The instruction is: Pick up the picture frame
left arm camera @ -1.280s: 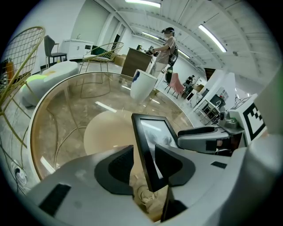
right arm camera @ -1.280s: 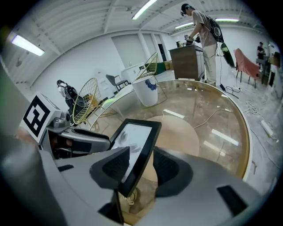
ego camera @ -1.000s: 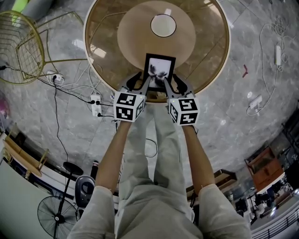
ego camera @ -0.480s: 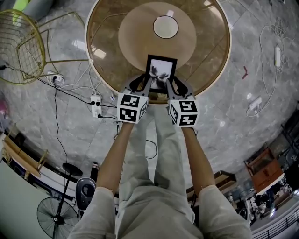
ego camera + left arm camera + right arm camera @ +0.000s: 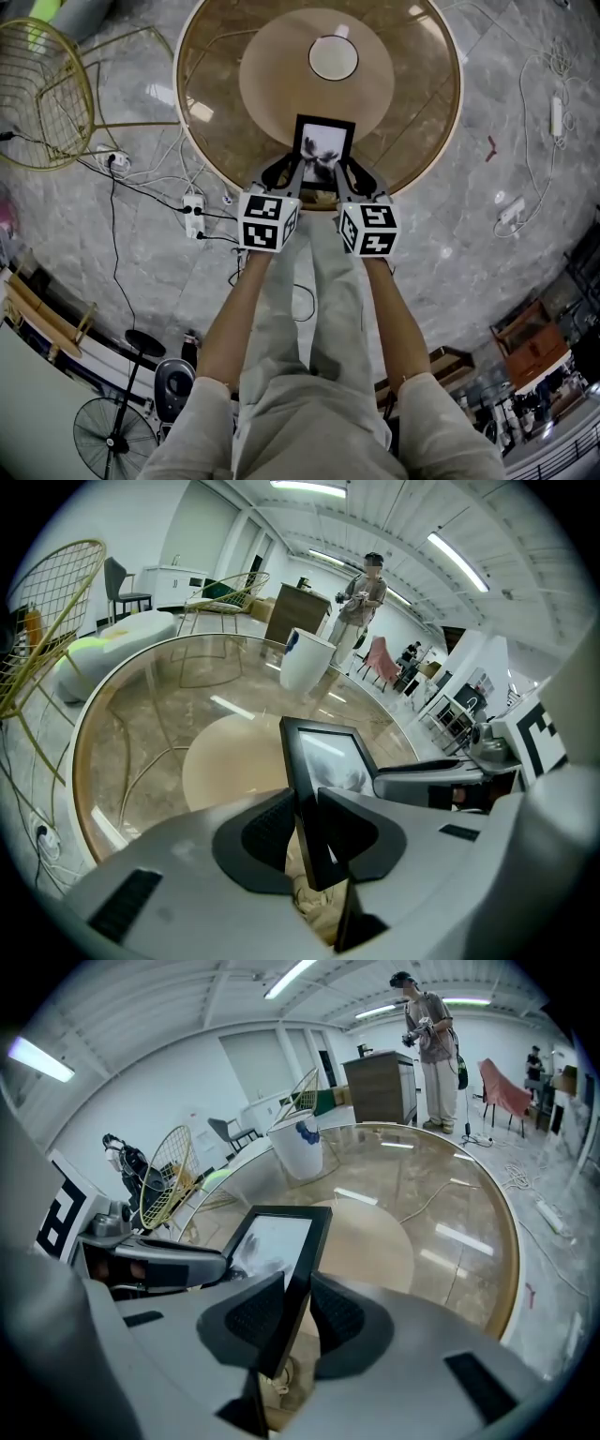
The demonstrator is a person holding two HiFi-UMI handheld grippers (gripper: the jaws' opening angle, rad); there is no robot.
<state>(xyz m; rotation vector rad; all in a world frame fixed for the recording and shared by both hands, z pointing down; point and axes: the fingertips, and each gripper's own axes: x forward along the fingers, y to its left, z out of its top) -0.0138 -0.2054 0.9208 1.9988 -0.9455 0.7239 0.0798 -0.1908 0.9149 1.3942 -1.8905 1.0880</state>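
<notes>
Over the round glass table (image 5: 422,122), near a white tub (image 5: 333,58) (contents unseen), the black rectangular picture frame (image 5: 323,148) is clamped by the left gripper (image 5: 302,829) on its left edge and the right gripper (image 5: 294,1312) on its right.

Head view: my left gripper (image 5: 298,172) and right gripper (image 5: 338,172) cover the bottom edge and lower corners of the picture frame (image 5: 324,141). Can't tell whether its foot touches the bench (image 5: 441,122). The print inside is a dark blotch on white, too small to make out. Wire chair (image 5: 42,94) is cut off by the left edge.

Left gripper view: the frame's lower left side is buried between my pads (image 5: 262,827). Glare washes out the print. The right gripper runs off the right edge.

Right gripper view: the frame's lower right side is out of sight in the jaws. Person (image 5: 427,1044) far back, item in hands too small to tell.
</notes>
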